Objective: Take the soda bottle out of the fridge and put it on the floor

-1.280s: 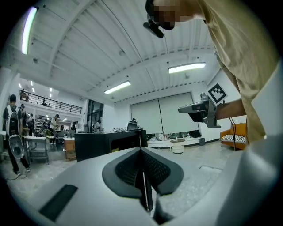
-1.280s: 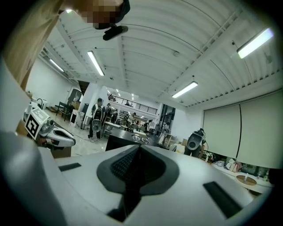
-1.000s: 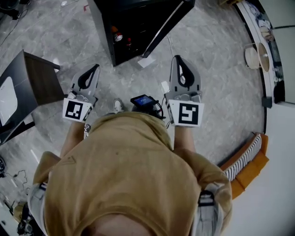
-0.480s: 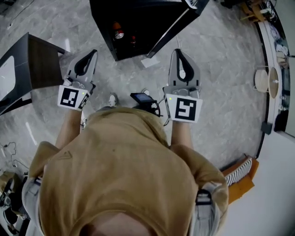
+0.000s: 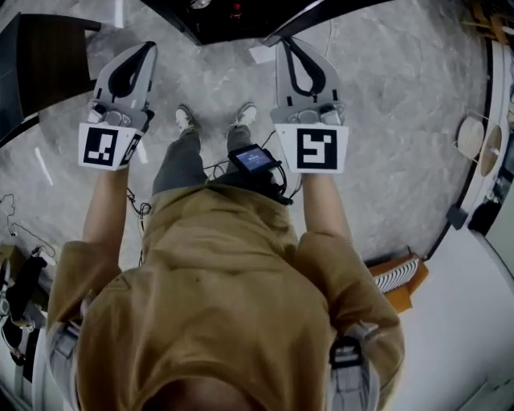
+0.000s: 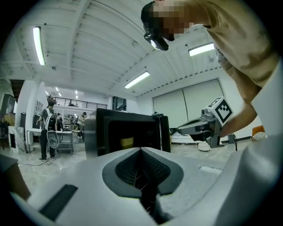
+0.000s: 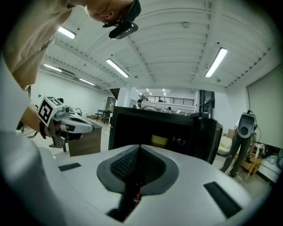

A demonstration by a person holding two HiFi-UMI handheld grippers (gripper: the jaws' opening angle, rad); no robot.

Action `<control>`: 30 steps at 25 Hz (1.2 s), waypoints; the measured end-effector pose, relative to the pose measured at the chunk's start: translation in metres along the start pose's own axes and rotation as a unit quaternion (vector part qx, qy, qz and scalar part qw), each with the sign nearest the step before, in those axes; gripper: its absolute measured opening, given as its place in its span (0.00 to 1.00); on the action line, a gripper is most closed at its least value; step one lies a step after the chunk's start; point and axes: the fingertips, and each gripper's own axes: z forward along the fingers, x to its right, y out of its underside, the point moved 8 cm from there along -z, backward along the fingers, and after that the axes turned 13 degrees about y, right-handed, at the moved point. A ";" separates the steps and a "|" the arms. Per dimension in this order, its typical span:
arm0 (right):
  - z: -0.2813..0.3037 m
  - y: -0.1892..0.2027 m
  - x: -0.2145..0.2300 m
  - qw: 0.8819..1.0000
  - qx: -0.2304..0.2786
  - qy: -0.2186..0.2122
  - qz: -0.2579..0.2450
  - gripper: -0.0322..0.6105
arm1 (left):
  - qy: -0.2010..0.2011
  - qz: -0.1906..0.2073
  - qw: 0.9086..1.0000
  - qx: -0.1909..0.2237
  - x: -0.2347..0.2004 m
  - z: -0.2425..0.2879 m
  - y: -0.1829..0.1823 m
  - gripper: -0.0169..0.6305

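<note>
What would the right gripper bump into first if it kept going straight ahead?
Probably the open fridge: the shut right gripper points into its dark inside, and nothing shows in between. How far off it stands is hard to tell.

The fridge (image 5: pixel 217 24) is black, with a yellow item (image 7: pixel 160 141) inside. In front of the fridge, the floor (image 5: pixel 393 104) is grey with marble veining. The left gripper (image 5: pixel 147 48) and right gripper (image 5: pixel 287 44) are pale grey, and their marker cubes (image 5: pixel 102 146) carry black-and-white squares. The person's shirt (image 5: pixel 217 289) is tan.

glossy marbled floor (image 5: pixel 385 112), matt black fridge (image 5: pixel 225 24)
</note>
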 end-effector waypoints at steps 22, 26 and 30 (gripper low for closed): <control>0.129 0.260 -0.099 0.995 -0.042 -0.085 -0.022 0.05 | 0.028 -0.040 0.998 -0.035 -0.035 0.047 0.255 0.02; 0.129 0.294 -0.103 0.994 -0.048 -0.087 -0.037 0.05 | 0.030 -0.044 0.998 -0.030 -0.024 0.053 0.286 0.02; 0.142 0.307 -0.105 0.993 -0.053 -0.091 -0.045 0.05 | 0.022 -0.047 0.998 -0.035 -0.031 0.055 0.303 0.02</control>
